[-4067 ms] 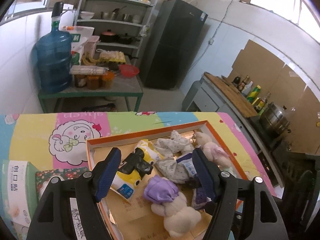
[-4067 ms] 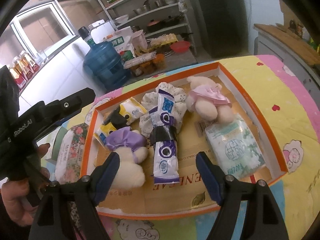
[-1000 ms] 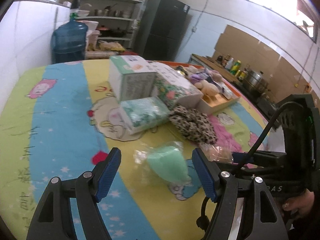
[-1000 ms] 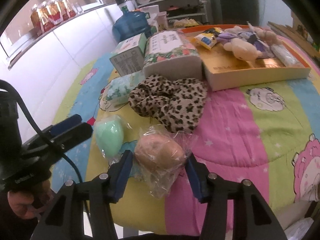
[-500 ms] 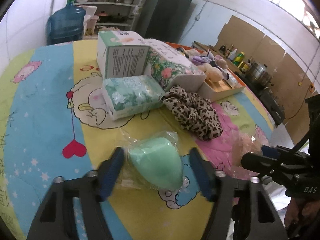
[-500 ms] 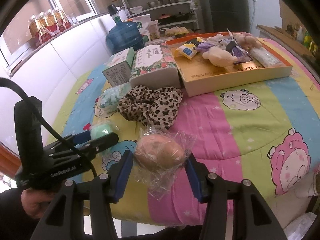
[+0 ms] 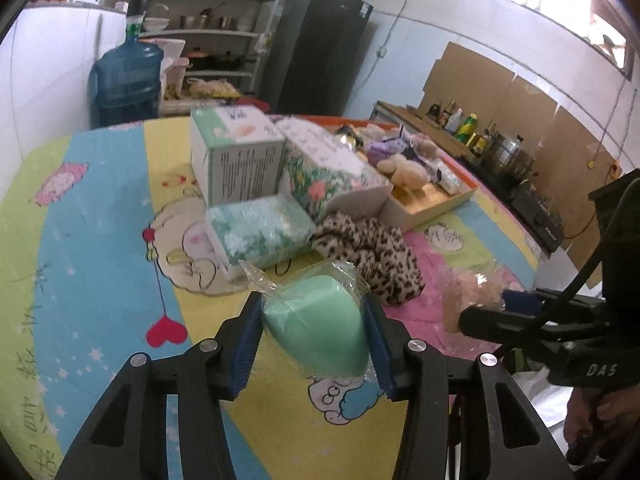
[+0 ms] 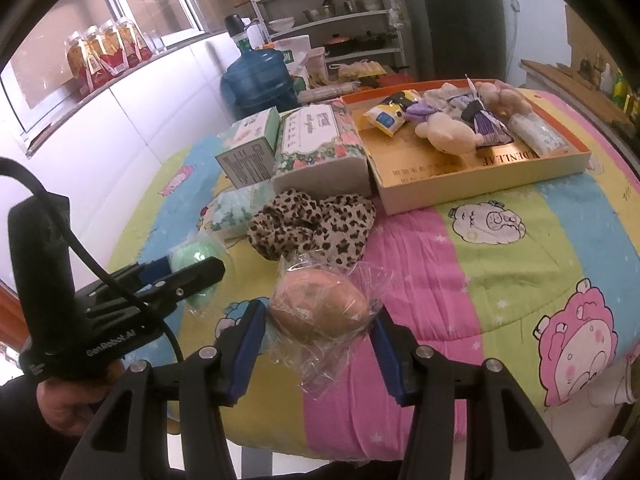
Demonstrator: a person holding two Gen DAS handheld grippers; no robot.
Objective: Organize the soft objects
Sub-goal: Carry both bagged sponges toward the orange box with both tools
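My left gripper is shut on a mint green sponge in a clear wrapper, held just above the quilt. My right gripper is shut on a tan sponge in a clear wrapper, also lifted. In the right wrist view the left gripper holds the green sponge at the left. A leopard-print scrunchie lies on the quilt beyond both. An orange-rimmed box at the far right holds plush toys and small packets.
A floral tissue pack, a green-white carton and a green tissue packet stand left of the box. The quilt-covered table ends close in front of me. A blue water jug and shelves stand behind.
My left gripper has closed on the green sponge and raised it off the quilt. My right gripper still holds the tan sponge and has lifted it a little.
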